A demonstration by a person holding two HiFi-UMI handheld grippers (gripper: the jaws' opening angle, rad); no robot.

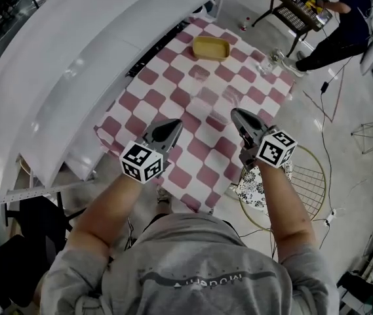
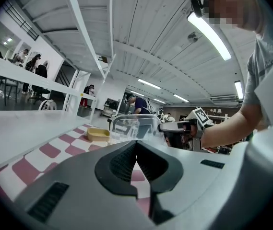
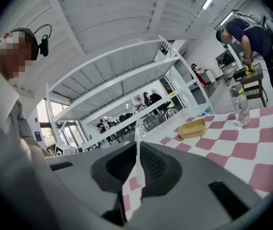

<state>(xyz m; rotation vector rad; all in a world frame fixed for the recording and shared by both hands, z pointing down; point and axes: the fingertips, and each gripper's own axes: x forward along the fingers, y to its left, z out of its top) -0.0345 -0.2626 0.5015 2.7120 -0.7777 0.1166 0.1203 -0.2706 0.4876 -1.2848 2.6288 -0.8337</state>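
Because the clear thin-walled plastic tub (image 2: 135, 127), on the pink-checked worktop (image 1: 193, 157) nearer the person than the shallow yellow tray (image 1: 211, 47), looks light, bendy and slippery, its rim is the place to grip, where the right tongs (image 3: 137, 146) pinch it edge-on, the left tongs (image 2: 136, 144) closed on nothing.

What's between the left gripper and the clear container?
Nothing visible. The left gripper, jaws together and empty, points straight at the clear container on the checkered cloth. The right gripper is shut on the container's wall, off to one side.

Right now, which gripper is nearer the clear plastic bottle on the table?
Right. The right gripper is short of the clear plastic bottle, on its side; the left gripper is farther off.
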